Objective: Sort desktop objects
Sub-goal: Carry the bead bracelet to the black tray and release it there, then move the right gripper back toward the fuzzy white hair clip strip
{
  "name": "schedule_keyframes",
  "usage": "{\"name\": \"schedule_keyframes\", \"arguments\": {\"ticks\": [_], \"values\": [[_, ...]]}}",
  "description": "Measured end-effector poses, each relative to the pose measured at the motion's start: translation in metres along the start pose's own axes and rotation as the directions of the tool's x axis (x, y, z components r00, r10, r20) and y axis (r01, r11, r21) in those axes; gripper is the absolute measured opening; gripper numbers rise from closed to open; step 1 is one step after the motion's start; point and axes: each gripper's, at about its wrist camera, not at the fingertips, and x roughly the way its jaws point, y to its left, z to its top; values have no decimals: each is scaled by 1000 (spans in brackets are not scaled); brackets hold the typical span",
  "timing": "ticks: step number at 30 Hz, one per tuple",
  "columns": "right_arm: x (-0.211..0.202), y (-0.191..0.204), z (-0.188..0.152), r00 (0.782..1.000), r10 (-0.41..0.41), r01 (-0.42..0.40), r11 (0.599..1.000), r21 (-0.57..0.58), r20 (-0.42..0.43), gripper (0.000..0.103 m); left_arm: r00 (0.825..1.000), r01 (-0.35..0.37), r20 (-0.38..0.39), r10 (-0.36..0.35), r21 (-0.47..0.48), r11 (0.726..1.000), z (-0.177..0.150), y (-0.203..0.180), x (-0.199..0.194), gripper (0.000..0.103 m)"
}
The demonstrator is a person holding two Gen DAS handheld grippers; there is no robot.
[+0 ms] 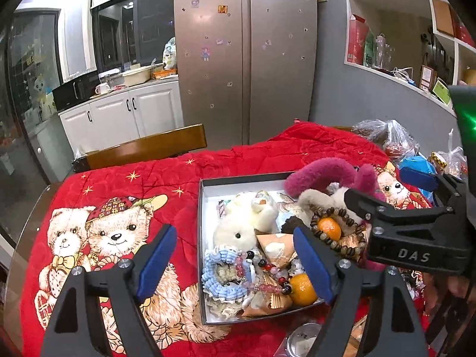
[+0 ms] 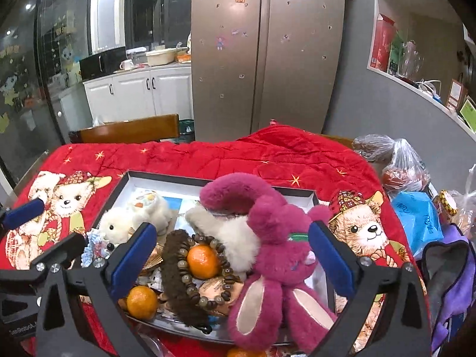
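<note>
A red bear-print quilt covers the worktop. Over its left side the left claw hangs released, jaws spread, nothing between them. Just to its right lies the open box, crammed: a white plush, a blue scrunchie, two oranges, one ringed by a bead bracelet. The right claw gapes wide over the box, a pink plush lying between its jaws, untouched. Plastic bags sit at the far right.
</note>
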Motion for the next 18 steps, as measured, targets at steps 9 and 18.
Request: {"name": "schedule_keyframes", "arguments": {"ticks": [9, 18], "values": [[-9, -6, 1, 1000, -7, 6, 1000, 15, 25, 103, 999, -32, 34, 32, -15, 999, 4, 8, -11, 83], [-51, -17, 9, 995, 16, -22, 998, 58, 98, 103, 993, -42, 113, 45, -29, 999, 11, 13, -56, 83]]}}
